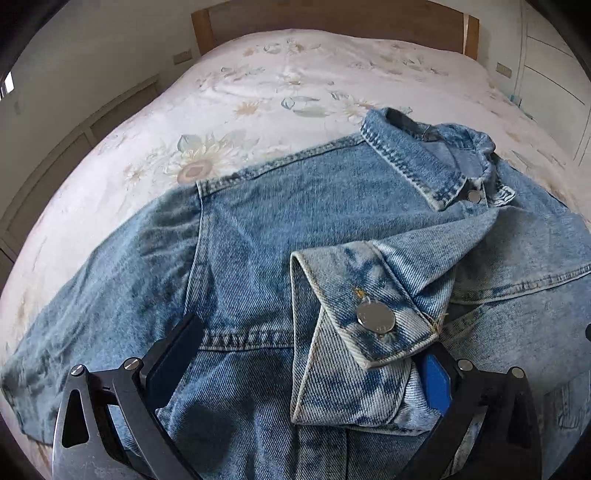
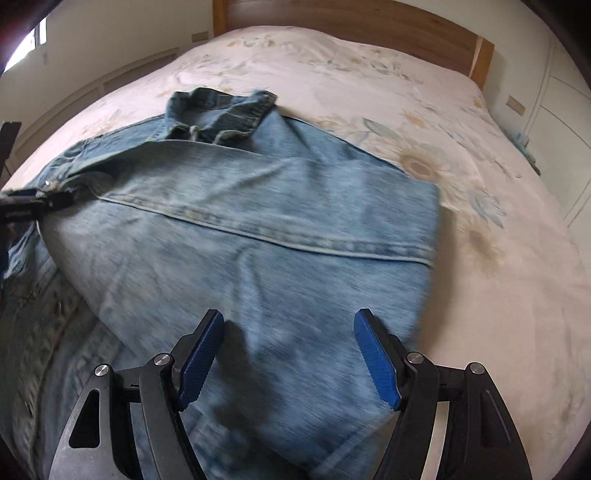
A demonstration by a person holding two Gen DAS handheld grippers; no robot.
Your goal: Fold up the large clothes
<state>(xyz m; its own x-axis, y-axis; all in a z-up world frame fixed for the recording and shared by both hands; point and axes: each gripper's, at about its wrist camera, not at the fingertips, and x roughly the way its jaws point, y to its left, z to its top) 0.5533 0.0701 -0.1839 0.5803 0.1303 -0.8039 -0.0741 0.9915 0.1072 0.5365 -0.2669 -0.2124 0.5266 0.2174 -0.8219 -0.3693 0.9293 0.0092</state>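
No readable writing was seen. The denim jacket [image 1: 280,221] was spread on a floral bedsheet [image 1: 258,85] before a wooden headboard [image 1: 332,18]. The left gripper [image 1: 306,354] jaws were apart around a sleeve cuff [image 1: 362,310]; the right gripper [image 2: 290,354] jaws were apart.

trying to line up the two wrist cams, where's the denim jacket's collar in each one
Left wrist view: the collar sits upper right of centre, past the buttoned cuff that lies between the left claw's open fingers.
Right wrist view: the collar sits upper left, far beyond the open right claw.
Shared landmark: the wooden headboard along the top of both pictures.
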